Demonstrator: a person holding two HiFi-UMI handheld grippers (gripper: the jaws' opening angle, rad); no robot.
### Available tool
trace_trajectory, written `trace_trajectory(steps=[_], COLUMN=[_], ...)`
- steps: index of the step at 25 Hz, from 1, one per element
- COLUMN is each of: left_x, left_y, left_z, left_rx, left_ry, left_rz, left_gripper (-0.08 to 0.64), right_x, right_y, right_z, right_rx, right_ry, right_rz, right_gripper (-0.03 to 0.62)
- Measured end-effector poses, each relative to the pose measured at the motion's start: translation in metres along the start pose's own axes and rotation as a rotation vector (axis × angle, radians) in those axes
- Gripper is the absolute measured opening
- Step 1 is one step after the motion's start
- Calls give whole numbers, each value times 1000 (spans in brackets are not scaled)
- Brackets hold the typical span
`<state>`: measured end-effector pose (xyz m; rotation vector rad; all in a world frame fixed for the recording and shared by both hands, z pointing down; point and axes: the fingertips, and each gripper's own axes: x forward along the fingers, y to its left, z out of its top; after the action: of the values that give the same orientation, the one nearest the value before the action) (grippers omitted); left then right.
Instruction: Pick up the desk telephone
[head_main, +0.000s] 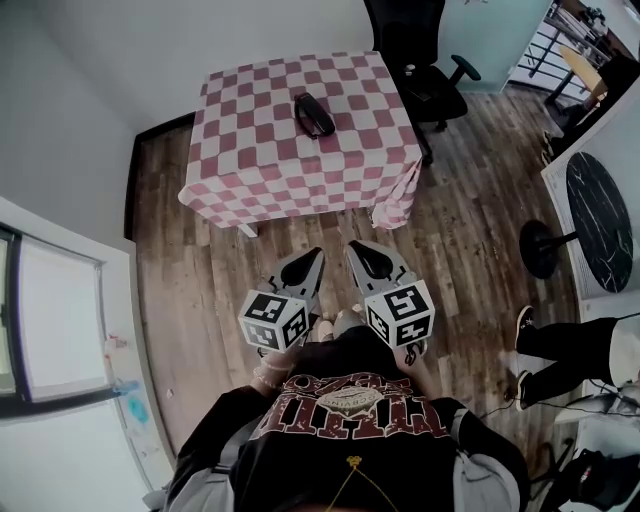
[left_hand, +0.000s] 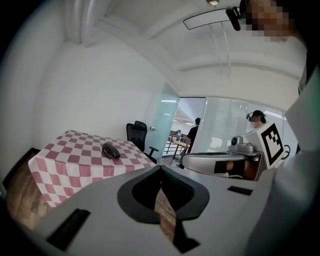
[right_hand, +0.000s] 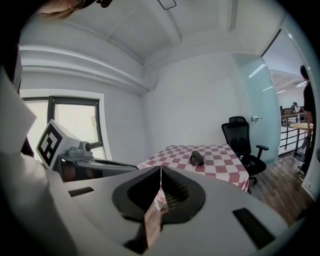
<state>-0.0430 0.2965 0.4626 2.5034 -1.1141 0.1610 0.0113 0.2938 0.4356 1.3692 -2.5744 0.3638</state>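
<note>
Black, slick-looking: could shove the desk telephone (head_main: 313, 113) across the tablecloth (head_main: 250, 150) if met with left gripper (head_main: 314, 258), right gripper (head_main: 356, 250) both closed, empty.

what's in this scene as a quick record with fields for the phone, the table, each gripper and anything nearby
phone: black desk telephone, lying on the table top, untouched
table: square table under a pink-and-white checked cloth
left: grey left gripper, jaws together, empty, short of the table
right: grey right gripper, jaws together, empty, short of the table
nearby: black office chair at the table's far side
</note>
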Motion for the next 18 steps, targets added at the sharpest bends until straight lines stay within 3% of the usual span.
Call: trace_trajectory(steps=[18], left_x=[66], left_y=[32], left_z=[39], left_rx=[-16], left_ry=[-12], left_rz=[36], left_gripper=[9], right_x=[53], right_y=[-54], right_z=[30], right_rx=[-11], right_ry=[11], right_rz=[46], right_gripper=[20])
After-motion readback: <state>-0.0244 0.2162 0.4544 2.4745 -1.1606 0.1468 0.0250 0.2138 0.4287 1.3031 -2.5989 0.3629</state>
